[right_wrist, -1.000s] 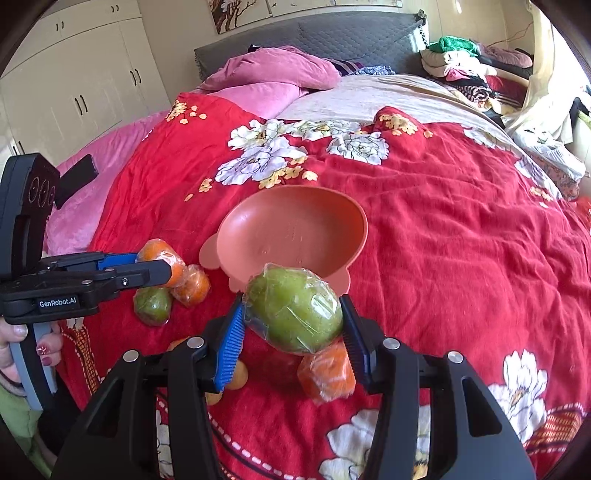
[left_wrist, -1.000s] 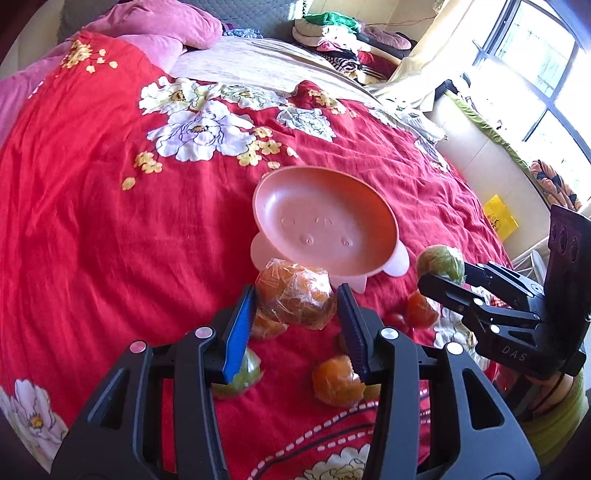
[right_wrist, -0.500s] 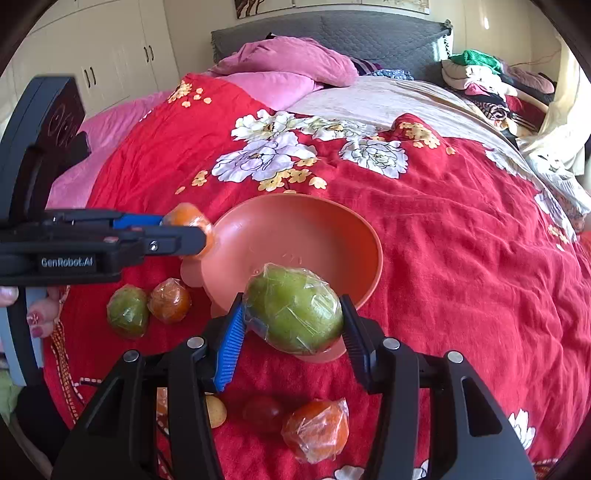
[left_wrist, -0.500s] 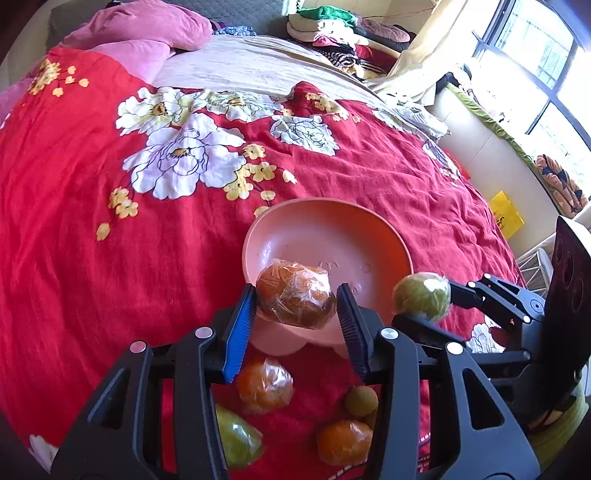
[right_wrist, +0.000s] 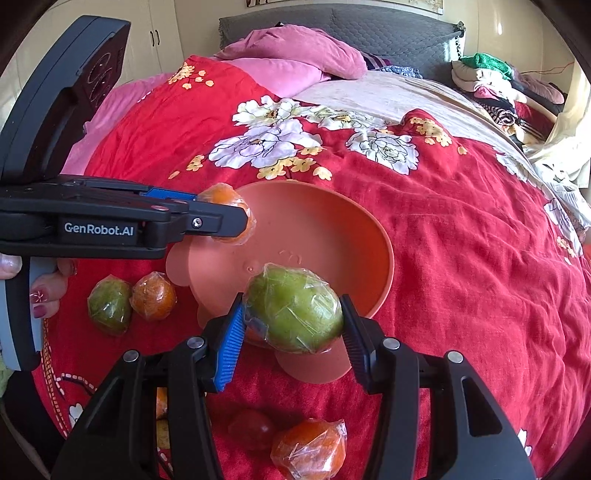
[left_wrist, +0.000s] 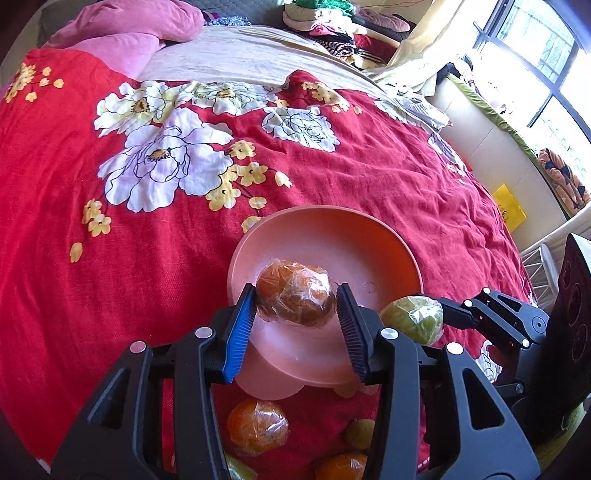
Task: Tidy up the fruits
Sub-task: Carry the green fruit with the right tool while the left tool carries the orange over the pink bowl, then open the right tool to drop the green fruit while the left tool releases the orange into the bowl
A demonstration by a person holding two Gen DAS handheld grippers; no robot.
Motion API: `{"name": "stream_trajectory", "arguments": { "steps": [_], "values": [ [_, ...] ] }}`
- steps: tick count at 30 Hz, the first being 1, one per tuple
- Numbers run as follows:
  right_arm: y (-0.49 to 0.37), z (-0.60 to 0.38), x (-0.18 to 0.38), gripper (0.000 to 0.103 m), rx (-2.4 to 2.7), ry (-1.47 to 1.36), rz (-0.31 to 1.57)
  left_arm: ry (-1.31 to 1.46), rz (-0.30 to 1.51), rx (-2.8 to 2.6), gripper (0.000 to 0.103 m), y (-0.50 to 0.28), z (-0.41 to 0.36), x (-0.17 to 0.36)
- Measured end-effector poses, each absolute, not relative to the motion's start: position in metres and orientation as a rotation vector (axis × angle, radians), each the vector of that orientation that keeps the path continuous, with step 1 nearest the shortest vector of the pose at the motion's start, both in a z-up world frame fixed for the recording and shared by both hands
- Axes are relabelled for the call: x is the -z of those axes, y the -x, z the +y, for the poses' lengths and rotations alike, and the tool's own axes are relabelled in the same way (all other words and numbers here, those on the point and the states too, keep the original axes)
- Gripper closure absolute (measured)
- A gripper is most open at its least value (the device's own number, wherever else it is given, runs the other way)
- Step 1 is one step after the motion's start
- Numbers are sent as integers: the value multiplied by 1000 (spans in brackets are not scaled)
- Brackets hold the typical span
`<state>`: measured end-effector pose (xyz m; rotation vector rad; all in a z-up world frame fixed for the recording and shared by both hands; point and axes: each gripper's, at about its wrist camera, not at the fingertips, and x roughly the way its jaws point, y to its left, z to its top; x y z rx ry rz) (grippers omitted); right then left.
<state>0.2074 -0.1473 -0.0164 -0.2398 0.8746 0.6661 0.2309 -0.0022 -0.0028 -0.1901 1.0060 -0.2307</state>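
Left gripper (left_wrist: 295,317) pinches a wrapped orange (left_wrist: 293,297) above the pink bowl (left_wrist: 332,236); right gripper (right_wrist: 291,325) pinches a wrapped green fruit (right_wrist: 293,310) over the bowl's near rim. Beneath both lies a red floral bedspread (right_wrist: 461,240); pink pillows (right_wrist: 295,59) and a grey headboard (right_wrist: 369,26) lie beyond, a window (left_wrist: 546,55) to the right. Left gripper's side reads "GenRobot.AI".

Left tongs (left_wrist: 295,314) clamp a wrapped orange (left_wrist: 293,297) above the pink bowl (left_wrist: 369,240).
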Motion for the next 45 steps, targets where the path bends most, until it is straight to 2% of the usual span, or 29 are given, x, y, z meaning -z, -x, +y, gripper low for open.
{"name": "stream_trajectory", "arguments": {
  "steps": [35, 45],
  "values": [
    [-203, -151, 20, 50, -684, 210, 888, 171, 1051, 227, 66, -254, -16, 18],
    [-199, -154, 13, 46, -677, 200, 876, 182, 1042, 223, 57, -250, -13, 12]
  ]
}}
